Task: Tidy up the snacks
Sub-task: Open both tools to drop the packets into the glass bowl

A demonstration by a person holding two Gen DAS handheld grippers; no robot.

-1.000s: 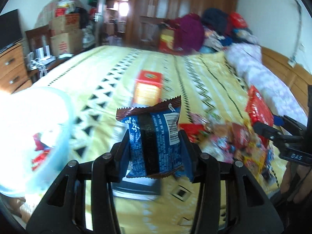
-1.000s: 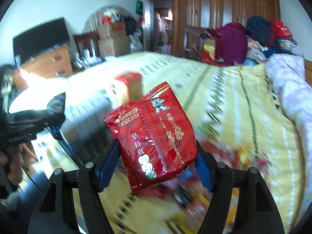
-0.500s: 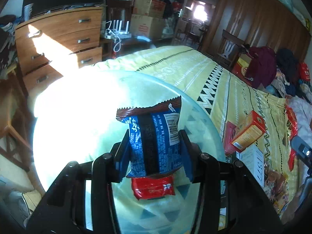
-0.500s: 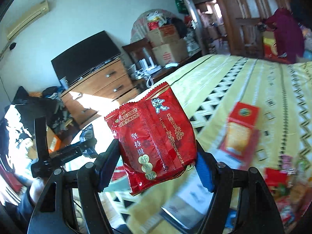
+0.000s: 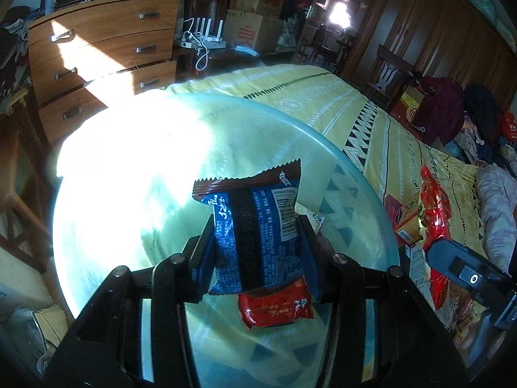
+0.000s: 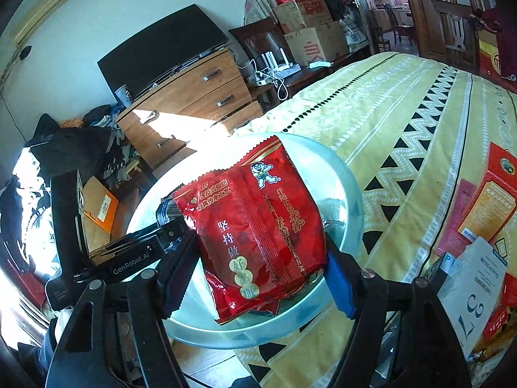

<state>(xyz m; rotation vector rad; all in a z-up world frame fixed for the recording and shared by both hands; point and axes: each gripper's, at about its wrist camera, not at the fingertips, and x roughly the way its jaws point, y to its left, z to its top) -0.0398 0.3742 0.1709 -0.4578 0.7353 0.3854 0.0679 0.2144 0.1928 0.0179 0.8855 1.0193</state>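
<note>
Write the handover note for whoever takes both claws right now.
Left claw: shut on the blue snack packet, held over the clear round tub.
Right claw: shut on the big red snack bag, also over the tub, close beside the left claw.
Tub: sits at the near edge of the yellow bed; one small red packet already lies inside.
Done: at least that one packet is binned.
Left: probably drop both held packs in, minding the two claws crowding each other, then fetch the loose snacks still on the bed. The orange-and-red boxes also remain outside.
</note>
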